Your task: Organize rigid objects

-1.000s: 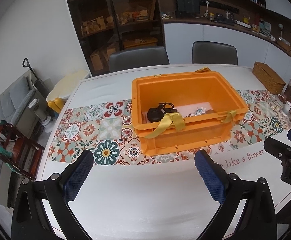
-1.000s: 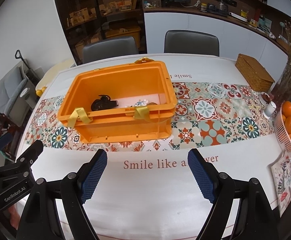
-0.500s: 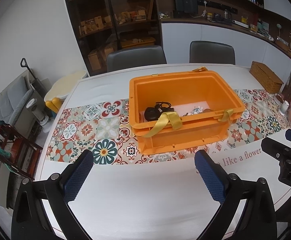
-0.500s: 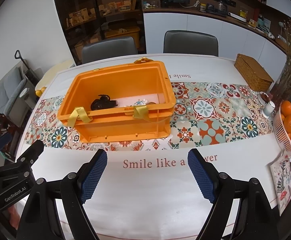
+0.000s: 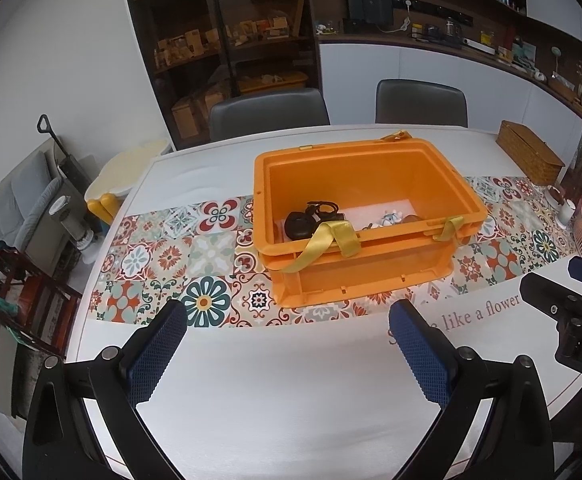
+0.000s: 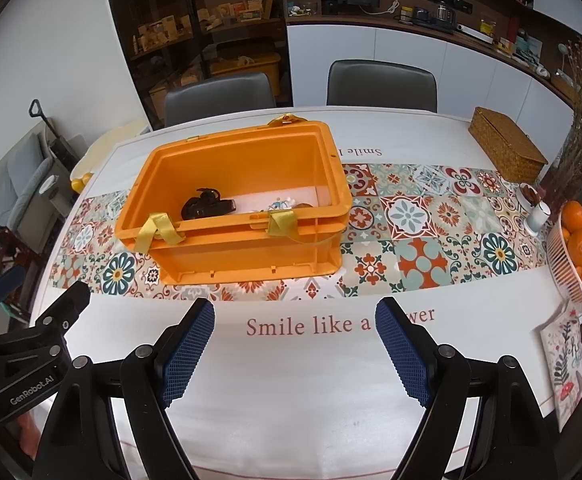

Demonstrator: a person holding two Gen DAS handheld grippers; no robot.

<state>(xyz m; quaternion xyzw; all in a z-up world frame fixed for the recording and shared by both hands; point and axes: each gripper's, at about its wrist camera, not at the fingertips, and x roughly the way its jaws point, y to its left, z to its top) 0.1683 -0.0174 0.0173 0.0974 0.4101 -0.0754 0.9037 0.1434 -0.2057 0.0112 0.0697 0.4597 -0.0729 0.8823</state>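
Two hand-held grippers hover above a white table facing an open orange plastic crate (image 5: pixel 365 216).

The left gripper (image 5: pixel 291 346) and right gripper (image 6: pixel 295 344) both gape wide, empty. The crate sits on the patterned tile runner (image 6: pixel 431 220), holding a black object (image 6: pixel 207 206) and small trinkets.

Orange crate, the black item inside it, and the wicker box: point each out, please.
Orange crate (image 6: pixel 251 256): right wrist view, on its near outer wall.
Black item (image 6: pixel 207 206): right wrist view, on its dark body on the crate floor.
Wicker box (image 6: pixel 505 150): right wrist view, on its woven lid.
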